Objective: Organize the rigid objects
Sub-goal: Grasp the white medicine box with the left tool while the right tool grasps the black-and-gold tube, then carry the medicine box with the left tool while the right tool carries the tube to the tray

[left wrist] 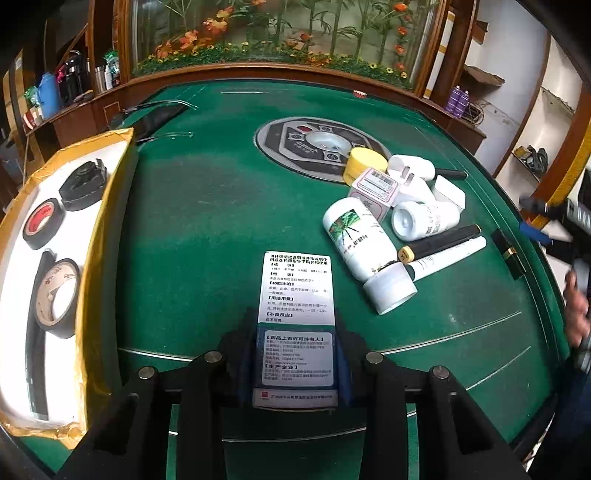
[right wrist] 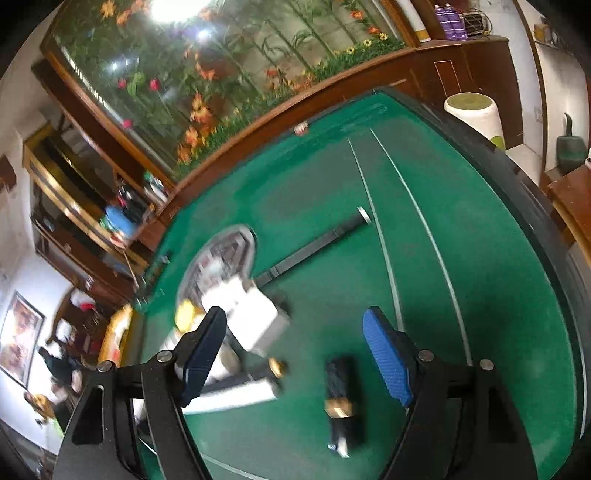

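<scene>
A flat rectangular carton [left wrist: 296, 328], white above and blue below with printed Chinese text, is pinched at its lower end between the blue ribbed pads of the left gripper [left wrist: 295, 363]. Its upper end reaches out over the green felt table [left wrist: 207, 221].

To the left sits a shallow tray [left wrist: 105, 221] with gold foil walls and a white floor. It holds a black tape roll with a red core [left wrist: 42, 223], a black roll with a beige core [left wrist: 59, 297] and a black round dispenser [left wrist: 84, 186].

To the right lies a heap of hard goods: a white cylindrical bottle with a leaf print [left wrist: 356, 238], a white cap [left wrist: 390, 291], a second white bottle on its side [left wrist: 424, 219], a yellow round jar [left wrist: 364, 164], a small barcoded box [left wrist: 375, 192], white plugs [left wrist: 413, 168], a black pen [left wrist: 439, 243] and a white pen [left wrist: 448, 258]. A black lipstick with a gold band [left wrist: 511, 254] lies apart, near the table's edge.

The right gripper [right wrist: 295, 354] has its fingers spread wide with nothing between the pads. The lipstick [right wrist: 343, 402] lies on the felt just below the gap, closer to the right pad; this view is blurred.

A round metal control panel [left wrist: 321, 147] sits mid-table. Beyond stand a wooden cabinet [left wrist: 85, 107] and a glass case of artificial flowers [left wrist: 280, 33].
</scene>
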